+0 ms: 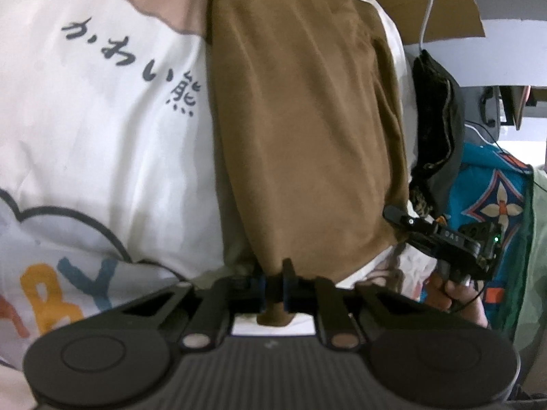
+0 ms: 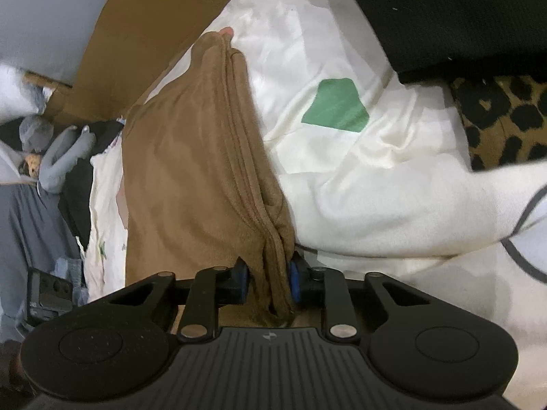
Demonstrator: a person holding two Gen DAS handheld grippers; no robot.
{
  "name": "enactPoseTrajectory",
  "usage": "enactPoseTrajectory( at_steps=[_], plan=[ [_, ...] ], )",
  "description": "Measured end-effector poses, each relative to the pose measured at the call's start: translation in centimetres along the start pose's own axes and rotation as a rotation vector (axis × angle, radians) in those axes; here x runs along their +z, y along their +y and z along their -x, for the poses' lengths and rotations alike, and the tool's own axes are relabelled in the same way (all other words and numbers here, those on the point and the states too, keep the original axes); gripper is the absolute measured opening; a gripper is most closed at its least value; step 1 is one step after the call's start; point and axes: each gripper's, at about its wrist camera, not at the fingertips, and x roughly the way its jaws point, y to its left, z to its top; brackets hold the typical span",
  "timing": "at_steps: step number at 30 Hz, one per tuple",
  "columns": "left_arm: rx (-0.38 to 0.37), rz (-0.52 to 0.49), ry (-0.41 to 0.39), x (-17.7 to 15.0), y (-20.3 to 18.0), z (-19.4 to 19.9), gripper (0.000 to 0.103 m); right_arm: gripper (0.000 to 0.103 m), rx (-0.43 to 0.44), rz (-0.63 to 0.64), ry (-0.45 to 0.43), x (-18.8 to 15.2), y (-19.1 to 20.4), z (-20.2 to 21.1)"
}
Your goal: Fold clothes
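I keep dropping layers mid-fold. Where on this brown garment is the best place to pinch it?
Grip the brown garment at its stacked edge, as the right gripper does, coming from the near end along the folds so all layers sit between the pads. The left gripper pinches another near corner.

Brown cardboard (image 2: 136, 27) behind pile; white cable (image 1: 429, 3) hanging; grey stuffed toy (image 2: 58, 157) at left.
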Motion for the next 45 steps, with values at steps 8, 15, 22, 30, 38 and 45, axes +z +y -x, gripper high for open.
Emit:
enactPoseTrajectory(
  at_steps=[8,15,22,30,38,45],
  plan=[
    [0.069,-0.126,0.042,1.0,-2.1,2.0,0.007,0.008,0.02,-0.026,-0.014,-0.8,1.8,1.4],
    [0.118,-0.141,0.062,0.8,-2.7,2.9,0.007,0.008,0.026,-0.067,0.0,-2.7,2.5,1.8],
    [0.142,-0.141,0.082,0.1,-2.7,3.7,0.007,0.008,0.032,-0.093,0.033,-5.1,3.2,2.0],
    [0.157,-0.141,0.121,-1.0,-2.7,3.6,0.007,0.008,0.028,-0.099,0.088,-7.2,3.6,2.2],
    [0.16,-0.134,0.166,-1.7,-2.6,2.8,0.007,0.008,0.02,-0.105,0.128,-8.6,3.8,2.5],
    [0.247,-0.145,0.212,-1.8,-2.6,1.0,0.022,0.009,0.012,-0.115,0.136,-9.5,3.0,2.5]
  ],
)
